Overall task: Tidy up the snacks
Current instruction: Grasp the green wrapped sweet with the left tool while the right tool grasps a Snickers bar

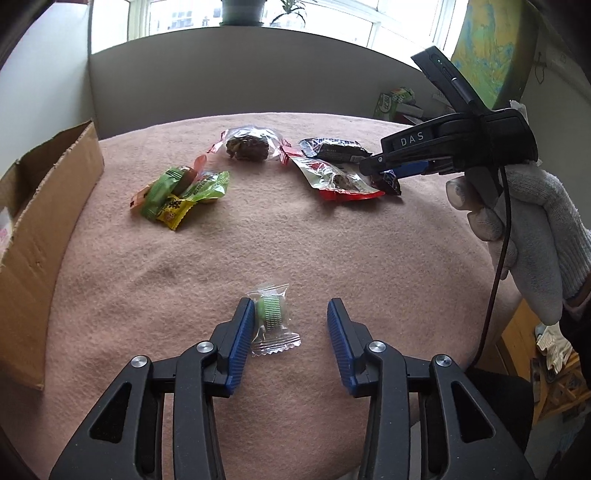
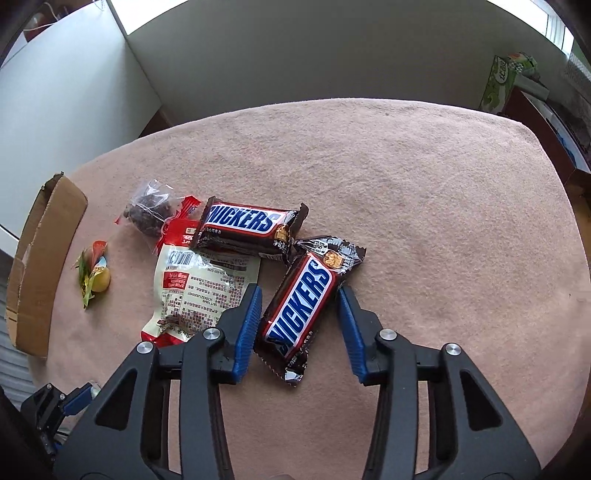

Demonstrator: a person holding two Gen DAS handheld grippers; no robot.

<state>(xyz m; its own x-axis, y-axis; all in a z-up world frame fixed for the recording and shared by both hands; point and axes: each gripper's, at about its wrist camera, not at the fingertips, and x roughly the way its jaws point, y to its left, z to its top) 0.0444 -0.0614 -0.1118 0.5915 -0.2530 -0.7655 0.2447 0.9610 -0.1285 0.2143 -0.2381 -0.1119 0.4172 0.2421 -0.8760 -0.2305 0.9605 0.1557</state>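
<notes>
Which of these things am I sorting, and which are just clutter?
Job:
- clear-wrapped green candy
- green and yellow sweet packets
- clear bag of dark snacks
- red-and-white pouch
- two brown Snickers bars
- cardboard box

Clutter:
- green carton
- potted plant

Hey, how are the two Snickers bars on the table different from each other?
The far Snickers bar lies crosswise, clear of any gripper; the near Snickers bar points toward the camera, between the right gripper fingers. The far bar overlaps the white snack packet; the near bar doesn't. Both have matching wrappers.
</notes>
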